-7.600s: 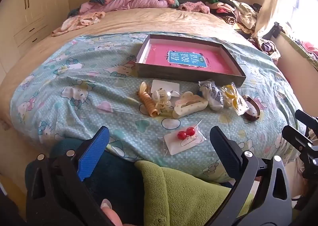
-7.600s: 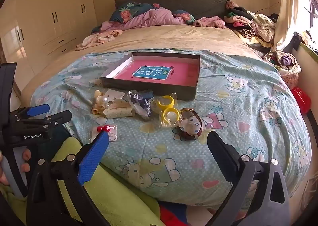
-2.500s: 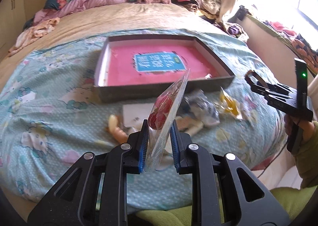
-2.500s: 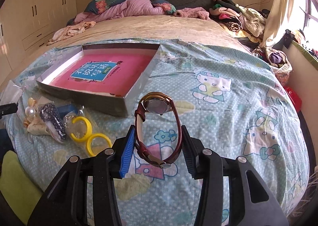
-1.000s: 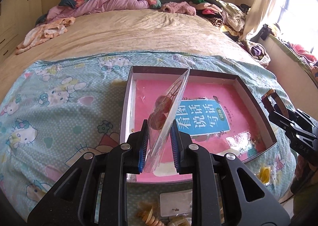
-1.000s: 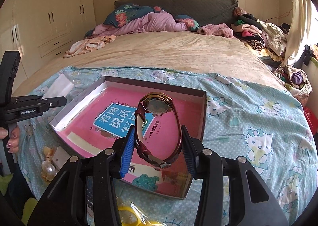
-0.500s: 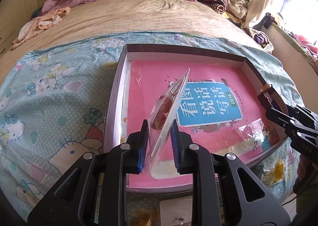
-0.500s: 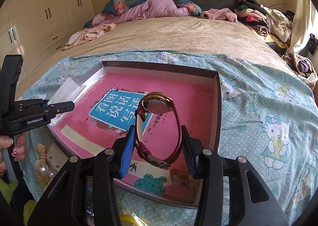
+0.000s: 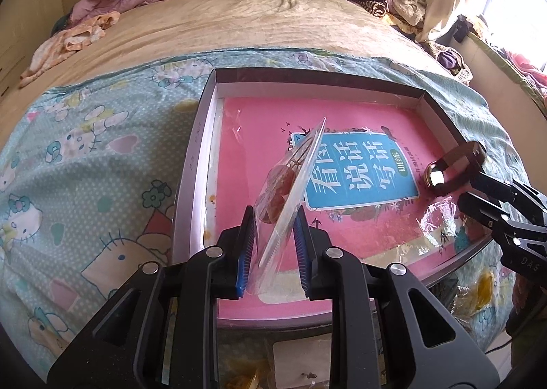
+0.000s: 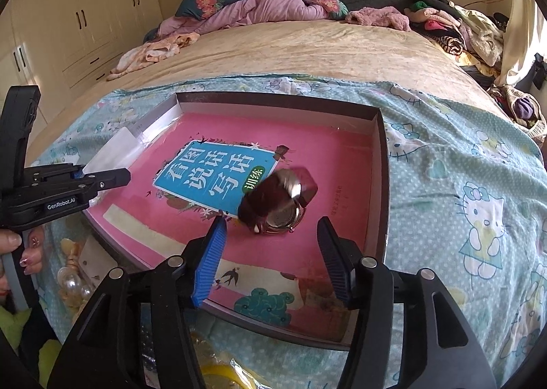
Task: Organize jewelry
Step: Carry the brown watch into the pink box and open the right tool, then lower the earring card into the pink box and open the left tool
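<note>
A shallow grey box (image 9: 193, 163) with a pink printed floor lies on the cartoon-print blanket. My left gripper (image 9: 273, 218) is shut on a clear packet of red earrings (image 9: 290, 183), which it holds tilted over the box's left half. From the right wrist view the left gripper (image 10: 102, 178) and its packet (image 10: 116, 149) hang over the box's (image 10: 383, 163) left rim. My right gripper (image 10: 271, 223) has its jaws opening. The dark red watch (image 10: 280, 201) shows blurred on the pink floor just beyond the blue pads (image 10: 212, 252), free of them. In the left wrist view the watch (image 9: 451, 166) sits at the right gripper's (image 9: 478, 190) tips.
Loose jewelry lies on the blanket in front of the box: a white card (image 9: 301, 361), a packet of yellow bangles (image 10: 218, 372) and pale hair clips (image 10: 68, 279). Clothes (image 10: 259, 9) pile up at the head of the bed. A wardrobe (image 10: 78, 19) stands at the left.
The right gripper's jaws have spread and the watch has dropped from between them onto the box floor. Both grippers came down closer over the box. The left still grips the packet.
</note>
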The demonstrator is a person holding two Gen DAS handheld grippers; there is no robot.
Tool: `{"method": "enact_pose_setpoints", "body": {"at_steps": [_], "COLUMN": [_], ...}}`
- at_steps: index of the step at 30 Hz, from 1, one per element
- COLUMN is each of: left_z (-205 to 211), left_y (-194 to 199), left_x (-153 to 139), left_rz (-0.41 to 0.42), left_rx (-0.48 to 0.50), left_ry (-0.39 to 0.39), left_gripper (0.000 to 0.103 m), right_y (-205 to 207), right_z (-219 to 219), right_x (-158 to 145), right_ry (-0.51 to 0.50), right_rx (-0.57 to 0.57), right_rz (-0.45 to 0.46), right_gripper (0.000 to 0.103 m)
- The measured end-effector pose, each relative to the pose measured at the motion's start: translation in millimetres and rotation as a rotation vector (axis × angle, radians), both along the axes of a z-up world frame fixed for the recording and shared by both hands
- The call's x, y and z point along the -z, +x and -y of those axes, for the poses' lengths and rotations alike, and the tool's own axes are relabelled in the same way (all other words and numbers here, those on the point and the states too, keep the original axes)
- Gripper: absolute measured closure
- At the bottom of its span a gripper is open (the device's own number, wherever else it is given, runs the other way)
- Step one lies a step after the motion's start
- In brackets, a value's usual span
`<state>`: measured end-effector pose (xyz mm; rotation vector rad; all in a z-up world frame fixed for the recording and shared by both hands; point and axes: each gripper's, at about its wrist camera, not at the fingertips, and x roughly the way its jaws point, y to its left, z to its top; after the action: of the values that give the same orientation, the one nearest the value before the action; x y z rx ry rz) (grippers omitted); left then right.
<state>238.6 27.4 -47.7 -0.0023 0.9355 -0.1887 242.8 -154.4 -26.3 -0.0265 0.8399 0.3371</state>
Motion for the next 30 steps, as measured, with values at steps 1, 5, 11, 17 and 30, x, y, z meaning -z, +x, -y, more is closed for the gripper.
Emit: {"method": "enact_pose_setpoints", "body": {"at_steps": [1, 5, 11, 17, 30], "left_z": [0.3, 1.1, 1.0, -2.3, -8.8], "left_y": [-0.3, -2.1, -9.4, -18.9, -50.1], "left_x": [0.0, -2.3, -8.3, -25.2, -68.6], "left_rz": [0.0, 0.003, 0.014, 0.049, 0.141], "left_rx": [0.0, 0.001, 0.001, -0.009, -0.045], "left_ry": [0.0, -0.006, -0.014, -0.033, -0.049], "left_gripper": [0.088, 0.07, 0.054, 0.035, 0.01], "right_y": [-1.7, -9.9, -18.5, -27.3, -51.6], "right_z": [2.1, 9.7, 15.1, 18.4, 23.8], "right_x": [-2.0, -10.3, -21.4, -33.5, -66.7], "right_ry": [0.005, 0.02, 0.042, 0.06, 0.084], "right_rx": [0.005, 0.017, 0.031, 0.037, 0.036], "right_rz": [0.003, 0.021, 0.032, 0.057, 0.127], "right_gripper": [0.047, 0.041, 0.03, 0.025, 0.02]}}
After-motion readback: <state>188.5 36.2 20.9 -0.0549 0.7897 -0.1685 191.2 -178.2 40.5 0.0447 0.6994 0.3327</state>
